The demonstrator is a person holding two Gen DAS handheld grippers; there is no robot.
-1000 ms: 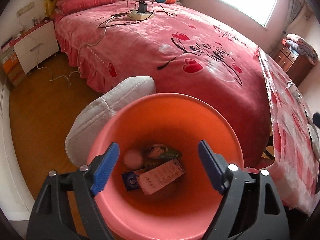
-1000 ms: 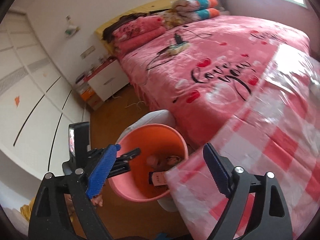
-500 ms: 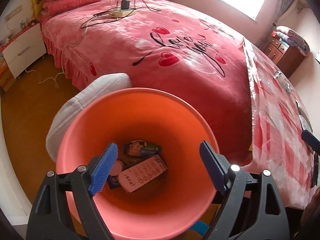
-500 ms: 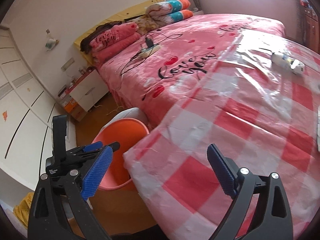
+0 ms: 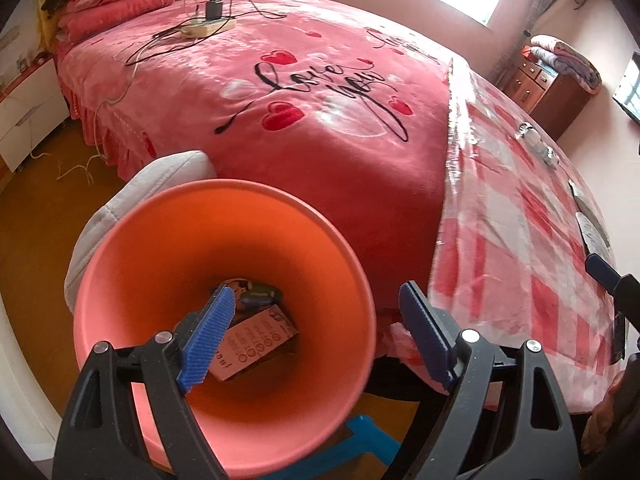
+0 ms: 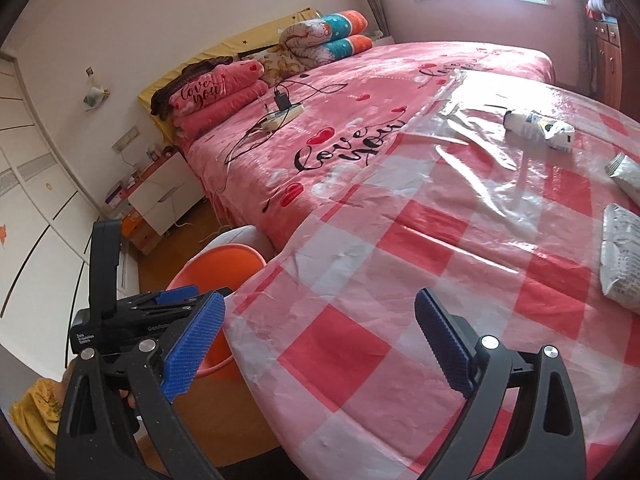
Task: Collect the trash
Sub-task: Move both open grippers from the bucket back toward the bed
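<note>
The orange bin (image 5: 168,264) stands upright on the wooden floor at the corner of the bed, its mouth facing up and flaring wide. At its bottom lie a few pieces of trash: a pink-and-white box (image 5: 256,342) lying flat with its long side running from lower left to upper right, and a small dark printed packet (image 5: 256,294) just behind it.

More trash lies on the red-and-white checked plastic sheet (image 6: 360,344) spread over the foot of the bed: a crumpled white wrapper (image 6: 536,126) lying crosswise toward the far side, and two more crumpled white packets (image 6: 622,256) at the right edge.

The left gripper (image 5: 320,336) hangs over the bin, jaws apart with nothing between them. The right gripper (image 6: 320,340) hovers above the checked sheet, jaws wide and empty, well short of the wrappers.

A grey cushion (image 5: 160,176) presses against the bin's far side. On the pink blanket (image 5: 320,120) sits a power strip (image 5: 206,26) with trailing cables.
</note>
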